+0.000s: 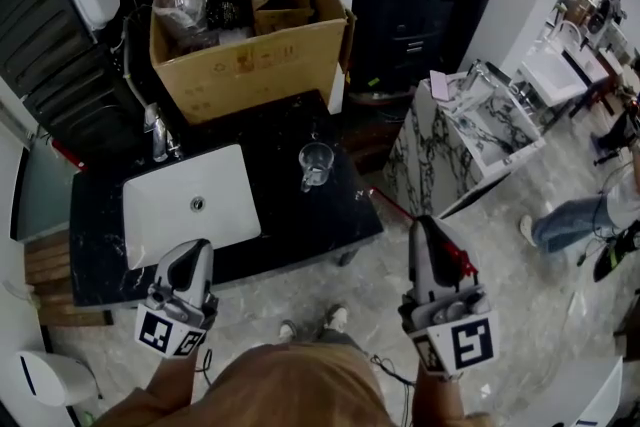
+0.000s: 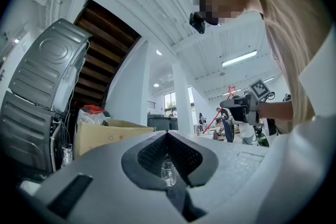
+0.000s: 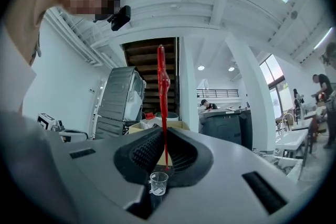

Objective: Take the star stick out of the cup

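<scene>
Cup on counter, right of sink; box behind counter; star stick off counter's right edge.

Red star stick pinched in right gripper; clear cup upright on black counter.

Left hand-held gripper closed, right hand-held gripper clamping star stick
</scene>
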`<act>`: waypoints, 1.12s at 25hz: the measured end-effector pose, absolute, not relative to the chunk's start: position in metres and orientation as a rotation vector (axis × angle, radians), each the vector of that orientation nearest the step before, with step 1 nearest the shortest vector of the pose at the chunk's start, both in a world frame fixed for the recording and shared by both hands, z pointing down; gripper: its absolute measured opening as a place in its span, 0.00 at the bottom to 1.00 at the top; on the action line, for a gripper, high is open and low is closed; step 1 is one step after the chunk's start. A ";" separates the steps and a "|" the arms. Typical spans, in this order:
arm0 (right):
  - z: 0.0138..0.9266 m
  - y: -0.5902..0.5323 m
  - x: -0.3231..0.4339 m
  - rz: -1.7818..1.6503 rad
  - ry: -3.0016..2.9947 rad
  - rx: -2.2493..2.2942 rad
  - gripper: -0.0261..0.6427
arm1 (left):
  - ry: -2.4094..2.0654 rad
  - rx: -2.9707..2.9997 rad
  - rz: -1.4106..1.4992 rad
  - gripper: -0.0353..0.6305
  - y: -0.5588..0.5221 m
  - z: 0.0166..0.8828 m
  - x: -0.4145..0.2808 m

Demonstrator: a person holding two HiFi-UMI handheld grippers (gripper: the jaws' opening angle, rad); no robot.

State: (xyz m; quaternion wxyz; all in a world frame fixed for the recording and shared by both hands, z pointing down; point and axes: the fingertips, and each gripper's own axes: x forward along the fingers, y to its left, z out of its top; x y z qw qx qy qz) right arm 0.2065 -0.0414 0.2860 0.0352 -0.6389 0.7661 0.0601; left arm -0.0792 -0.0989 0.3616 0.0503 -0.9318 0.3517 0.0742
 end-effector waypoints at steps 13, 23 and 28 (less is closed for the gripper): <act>0.293 -0.031 0.226 0.130 2.279 -2.043 0.06 | 1.195 -2.808 0.183 0.06 -0.098 0.366 -0.122; 0.294 -0.021 0.236 0.140 2.247 -2.117 0.06 | 1.257 -2.771 0.212 0.06 -0.101 0.358 -0.137; 0.288 -0.016 0.232 0.184 2.201 -2.142 0.06 | 1.316 -2.745 0.244 0.06 -0.106 0.357 -0.144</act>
